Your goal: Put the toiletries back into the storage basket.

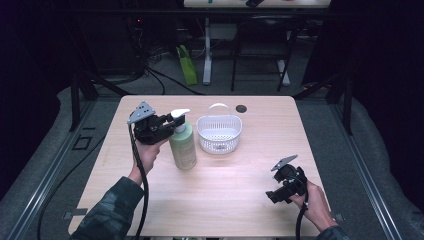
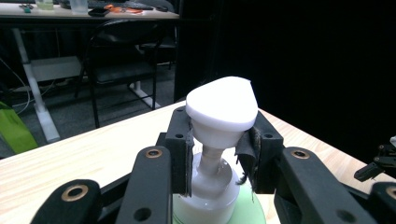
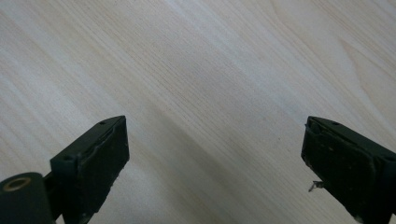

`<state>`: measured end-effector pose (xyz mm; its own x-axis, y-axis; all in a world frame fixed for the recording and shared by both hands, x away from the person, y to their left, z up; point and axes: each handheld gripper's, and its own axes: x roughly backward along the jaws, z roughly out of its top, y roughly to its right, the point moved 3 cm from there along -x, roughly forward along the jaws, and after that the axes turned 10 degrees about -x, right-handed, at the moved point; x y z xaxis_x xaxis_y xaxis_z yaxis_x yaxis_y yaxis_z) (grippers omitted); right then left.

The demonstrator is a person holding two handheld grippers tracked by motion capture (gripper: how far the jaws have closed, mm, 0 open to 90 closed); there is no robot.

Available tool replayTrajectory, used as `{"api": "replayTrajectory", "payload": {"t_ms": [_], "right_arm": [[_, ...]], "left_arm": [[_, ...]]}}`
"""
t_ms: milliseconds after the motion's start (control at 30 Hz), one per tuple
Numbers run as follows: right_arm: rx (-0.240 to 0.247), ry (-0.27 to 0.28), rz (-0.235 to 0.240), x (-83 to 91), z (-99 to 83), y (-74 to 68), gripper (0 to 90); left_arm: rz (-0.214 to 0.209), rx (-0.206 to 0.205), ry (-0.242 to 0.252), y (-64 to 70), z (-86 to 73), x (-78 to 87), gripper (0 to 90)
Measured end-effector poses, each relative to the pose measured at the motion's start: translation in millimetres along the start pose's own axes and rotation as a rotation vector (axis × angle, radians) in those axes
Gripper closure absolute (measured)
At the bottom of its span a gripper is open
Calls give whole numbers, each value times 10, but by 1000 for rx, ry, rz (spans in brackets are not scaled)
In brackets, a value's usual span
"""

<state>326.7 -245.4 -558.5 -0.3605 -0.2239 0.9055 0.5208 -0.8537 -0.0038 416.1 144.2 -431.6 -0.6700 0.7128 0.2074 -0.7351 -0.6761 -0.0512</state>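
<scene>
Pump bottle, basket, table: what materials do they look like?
Pump bottle: pale green plastic, matte; white pump head smooth, moulded.
Basket: white plastic, probably; perforated wall, thin hoop handle.
Table: light wood grain, likely laminate; flat and even.

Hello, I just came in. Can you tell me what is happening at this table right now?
A person works at a wooden table with a gripper in each hand. The left gripper is shut on the pump neck of a green bottle, which stands upright just left of a white basket. The right gripper is open and holds nothing, over bare table near the front right. The basket looks empty.
</scene>
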Motion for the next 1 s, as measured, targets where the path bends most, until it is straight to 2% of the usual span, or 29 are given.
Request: {"api": "replayTrajectory", "payload": {"t_ms": [133,267,400,1000], "right_arm": [[2,-2,-2,-1,1,-3,70],[0,0,-2,1,2,-11,70],[-3,1,-2,3,0,-6,70],[-1,-1,-11,10,-4,-4,71]], "left_arm": [[9,4,15,-15,14,20,670],[18,-15,24,-7,78,69,670],[17,-16,30,-2,107,88,670],[3,-39,11,86,220,109,671]]}}
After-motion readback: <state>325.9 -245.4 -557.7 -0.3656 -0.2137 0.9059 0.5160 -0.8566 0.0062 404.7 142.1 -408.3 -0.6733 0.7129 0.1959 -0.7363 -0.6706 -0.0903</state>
